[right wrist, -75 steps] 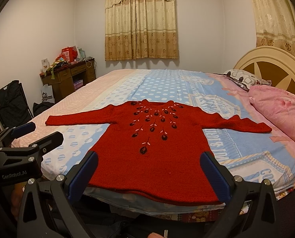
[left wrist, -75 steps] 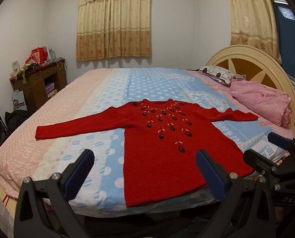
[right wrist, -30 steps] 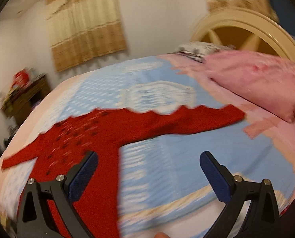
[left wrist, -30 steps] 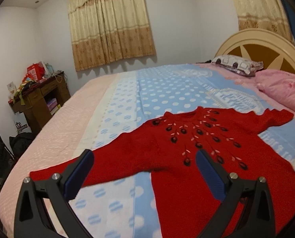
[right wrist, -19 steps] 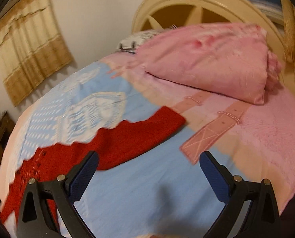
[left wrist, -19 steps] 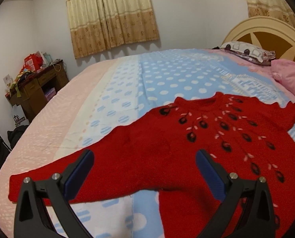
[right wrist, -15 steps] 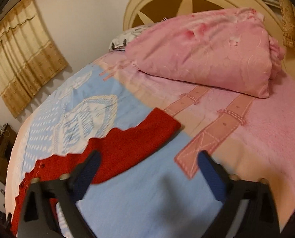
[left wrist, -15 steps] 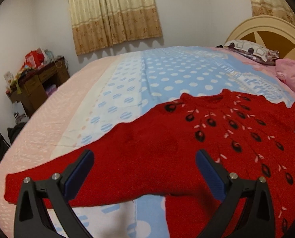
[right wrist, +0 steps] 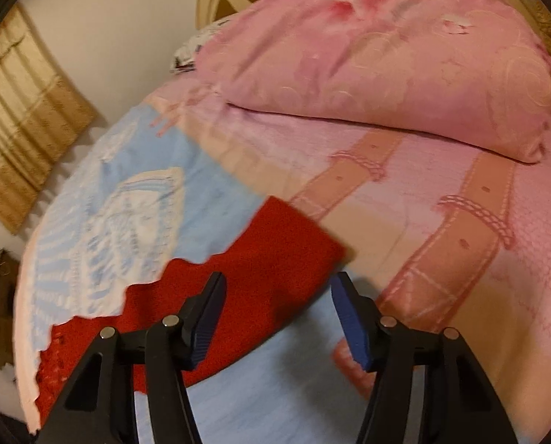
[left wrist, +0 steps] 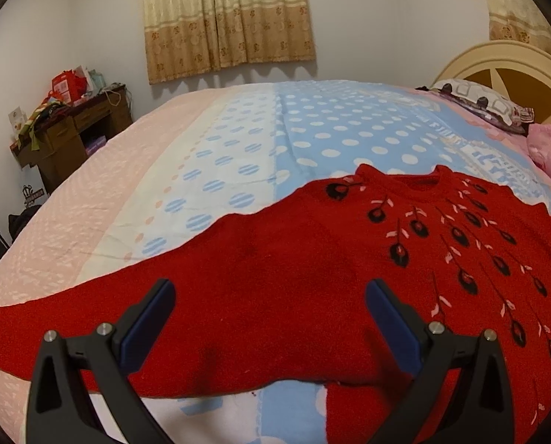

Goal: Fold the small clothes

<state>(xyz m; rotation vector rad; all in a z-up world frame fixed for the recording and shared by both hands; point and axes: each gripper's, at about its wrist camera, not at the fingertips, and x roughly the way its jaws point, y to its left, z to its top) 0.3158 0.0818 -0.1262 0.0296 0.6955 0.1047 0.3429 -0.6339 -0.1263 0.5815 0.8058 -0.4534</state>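
Sweater: red knitted sweater (left wrist: 312,277) lay flat on the bed (left wrist: 312,125).
Left tongs (left wrist: 270,310): released, over its left sleeve.
Right tongs (right wrist: 275,314): released, jaws just narrowing, right cuff between.

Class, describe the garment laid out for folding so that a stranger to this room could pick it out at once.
Start at the bed with its pink and blue dotted cover. Flat on it, sleeves spread, lies the red sweater. It is the only red item there, with black and pink flower sprigs fanning down from the neckline.

There was one red sweater (left wrist: 312,296), one pink quilt (right wrist: 386,55), one patterned pillow (left wrist: 483,101), one wooden desk (left wrist: 72,129).
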